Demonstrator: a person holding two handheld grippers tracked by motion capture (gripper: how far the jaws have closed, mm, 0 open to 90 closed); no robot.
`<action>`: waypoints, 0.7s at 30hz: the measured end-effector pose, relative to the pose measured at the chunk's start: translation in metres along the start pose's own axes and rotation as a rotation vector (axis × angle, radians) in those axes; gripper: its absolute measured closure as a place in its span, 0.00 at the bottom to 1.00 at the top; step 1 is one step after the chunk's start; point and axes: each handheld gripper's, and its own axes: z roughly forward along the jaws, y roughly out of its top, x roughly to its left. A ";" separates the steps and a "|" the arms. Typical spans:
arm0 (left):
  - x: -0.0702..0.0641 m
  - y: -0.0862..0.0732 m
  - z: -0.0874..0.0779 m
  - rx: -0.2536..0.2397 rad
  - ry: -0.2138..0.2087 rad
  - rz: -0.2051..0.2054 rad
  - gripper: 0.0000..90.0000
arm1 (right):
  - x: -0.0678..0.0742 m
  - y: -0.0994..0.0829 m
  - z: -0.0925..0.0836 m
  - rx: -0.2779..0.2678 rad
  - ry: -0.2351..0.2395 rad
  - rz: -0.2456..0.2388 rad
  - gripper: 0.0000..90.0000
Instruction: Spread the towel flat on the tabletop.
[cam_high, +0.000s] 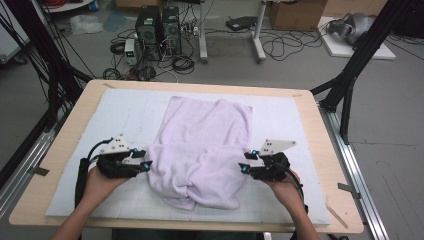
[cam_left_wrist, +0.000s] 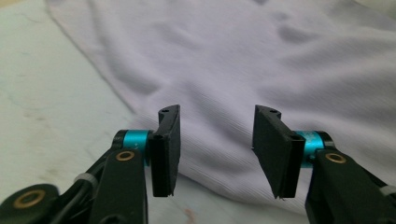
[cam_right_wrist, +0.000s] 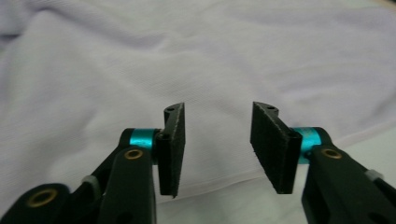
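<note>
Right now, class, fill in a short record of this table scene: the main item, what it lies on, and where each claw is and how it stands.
Main item: pale lilac towel, folded over and rumpled
Lies on: white mat covering a wooden table
Left claw: at the towel's left edge, jaws apart, nothing between them
Right claw: at the towel's right edge, jaws apart, nothing between them
Left gripper view: towel edge lies just beyond the pads
Right gripper view: towel edge lies just beyond the pads

Black left gripper (cam_high: 145, 159), right gripper (cam_high: 244, 162): teal collars, brass rivets, grey three-cornered plates, black cables.
</note>
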 end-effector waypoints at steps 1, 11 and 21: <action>-0.005 -0.004 0.001 0.008 -0.014 0.006 0.53 | 0.006 -0.004 0.001 -0.004 0.019 0.000 0.58; -0.026 -0.017 0.030 0.152 -0.120 0.088 0.65 | 0.035 -0.018 0.033 0.104 0.133 -0.041 0.53; -0.026 -0.014 0.031 0.149 -0.099 0.108 0.98 | 0.032 -0.015 0.042 0.134 0.131 -0.056 0.93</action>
